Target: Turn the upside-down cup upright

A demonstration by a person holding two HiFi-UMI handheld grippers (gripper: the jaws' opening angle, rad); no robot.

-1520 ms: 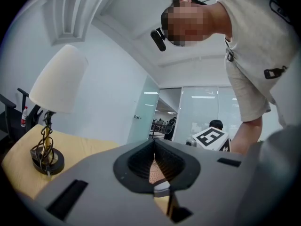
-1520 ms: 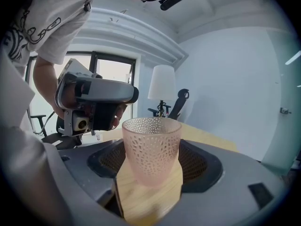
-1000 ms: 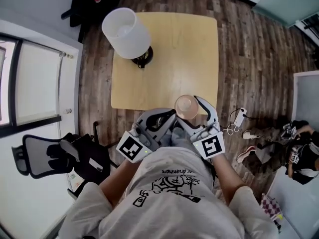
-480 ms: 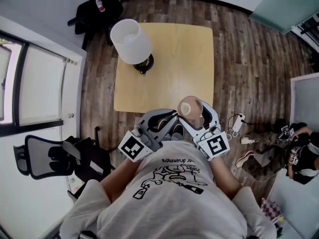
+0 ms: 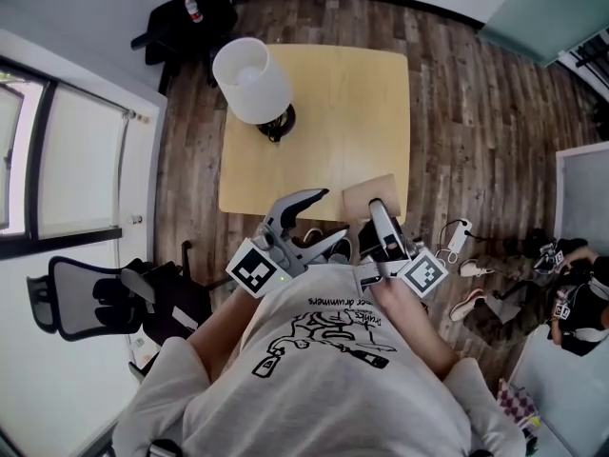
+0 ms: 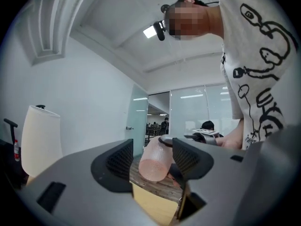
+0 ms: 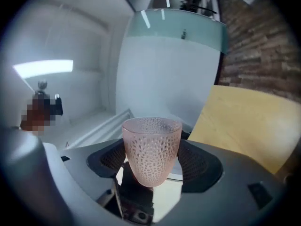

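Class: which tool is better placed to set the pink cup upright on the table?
Right. The right tool is shut on the cup by the near edge of the table; the left tool is opening its jaws, the cup beyond them, untouched.

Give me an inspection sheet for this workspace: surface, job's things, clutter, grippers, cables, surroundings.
Surface: light wooden table.
Job's things: pink dimpled cup, held in the air at the table's near edge, apparently on its side, not yet set down.
Clutter: lamp with a white shade at a table corner.
Grippers: right gripper jaws shut on the cup; left gripper jaws opening, pads off the cup.
Cables: white cable on the floor.
Surroundings: wood floor, office chair, shoes, window.
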